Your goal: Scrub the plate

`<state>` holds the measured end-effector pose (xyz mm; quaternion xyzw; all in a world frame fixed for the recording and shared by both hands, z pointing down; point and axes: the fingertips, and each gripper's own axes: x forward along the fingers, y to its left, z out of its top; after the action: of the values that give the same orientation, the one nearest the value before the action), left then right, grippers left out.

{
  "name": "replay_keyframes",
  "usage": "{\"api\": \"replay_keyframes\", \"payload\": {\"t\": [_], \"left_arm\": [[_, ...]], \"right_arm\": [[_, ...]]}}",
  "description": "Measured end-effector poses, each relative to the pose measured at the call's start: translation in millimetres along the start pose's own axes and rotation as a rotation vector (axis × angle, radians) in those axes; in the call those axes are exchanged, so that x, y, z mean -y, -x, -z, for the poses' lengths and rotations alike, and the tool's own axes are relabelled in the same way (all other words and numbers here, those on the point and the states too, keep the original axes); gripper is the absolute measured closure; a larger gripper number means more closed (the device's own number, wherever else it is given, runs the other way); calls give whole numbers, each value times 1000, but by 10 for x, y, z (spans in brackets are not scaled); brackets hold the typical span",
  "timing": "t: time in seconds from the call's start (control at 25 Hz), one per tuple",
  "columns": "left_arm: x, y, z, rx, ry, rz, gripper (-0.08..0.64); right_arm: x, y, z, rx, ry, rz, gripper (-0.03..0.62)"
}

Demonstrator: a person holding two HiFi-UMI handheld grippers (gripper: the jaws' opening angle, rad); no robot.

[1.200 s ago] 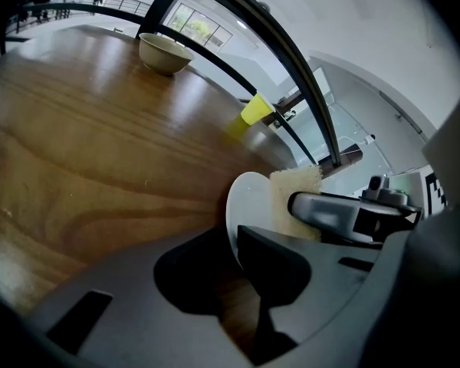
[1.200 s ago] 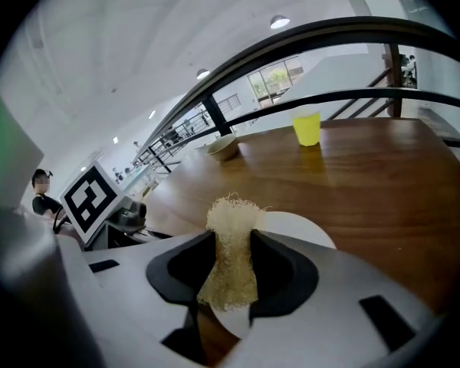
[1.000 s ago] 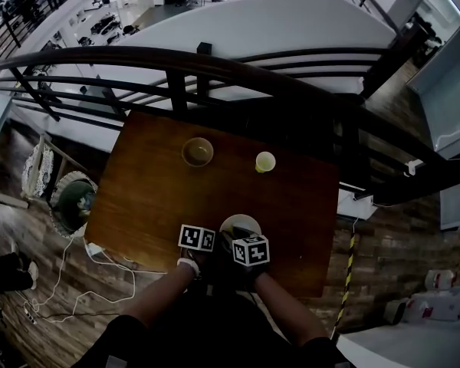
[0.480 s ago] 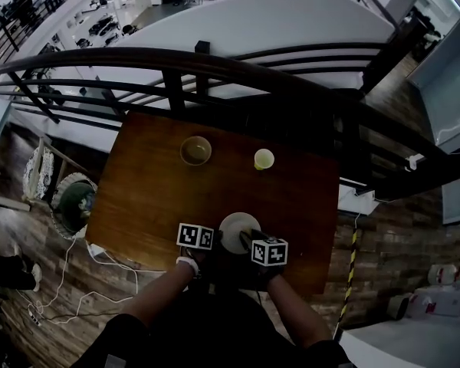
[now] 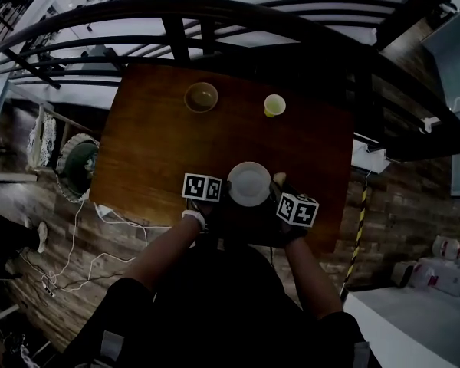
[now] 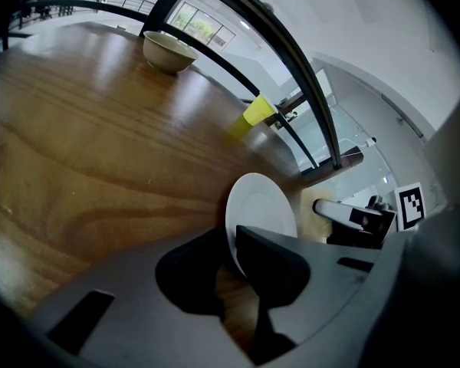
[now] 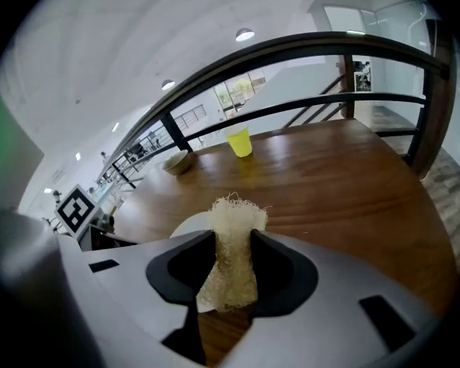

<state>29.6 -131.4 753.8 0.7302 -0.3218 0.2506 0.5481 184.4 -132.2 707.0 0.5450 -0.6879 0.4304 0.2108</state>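
Observation:
A white plate (image 5: 249, 183) lies over the near part of the brown table (image 5: 161, 136). My left gripper (image 5: 218, 192) is shut on the plate's (image 6: 261, 209) near-left rim, the rim pinched between its jaws (image 6: 234, 259). My right gripper (image 5: 278, 192) stands just right of the plate and is shut on a pale fibrous loofah scrubber (image 7: 234, 244). The scrubber's frayed tip pokes out past the jaws, beside the plate's (image 7: 190, 222) edge. From the left gripper view the right gripper (image 6: 353, 219) shows beyond the plate.
A tan bowl (image 5: 201, 96) and a yellow cup (image 5: 274, 105) stand at the table's far side. A dark metal railing (image 5: 215, 14) runs just behind the table. Cables (image 5: 69, 259) trail on the wooden floor to the left, beside a round basket (image 5: 77, 167).
My right gripper has moved from over the plate to its right side, uncovering the plate. The left gripper stays on the rim. The head view has tilted down.

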Motion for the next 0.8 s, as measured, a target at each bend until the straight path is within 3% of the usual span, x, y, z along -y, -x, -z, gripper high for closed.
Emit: {"api": "replay_keyframes", "payload": {"t": [0.16, 0.4, 0.56, 0.8], "left_arm": [[-15, -11, 20, 1, -1, -1, 495], [15, -17, 42, -5, -4, -6, 495], [29, -4, 64, -9, -8, -9, 495], [35, -2, 68, -8, -8, -6, 494]], "right_arm": [[-419, -71, -66, 12, -9, -102, 443], [-1143, -389, 245, -125, 126, -256, 443], [-1132, -469, 451, -189, 137, -245, 443], [-717, -366, 448, -172, 91, -206, 443]]}}
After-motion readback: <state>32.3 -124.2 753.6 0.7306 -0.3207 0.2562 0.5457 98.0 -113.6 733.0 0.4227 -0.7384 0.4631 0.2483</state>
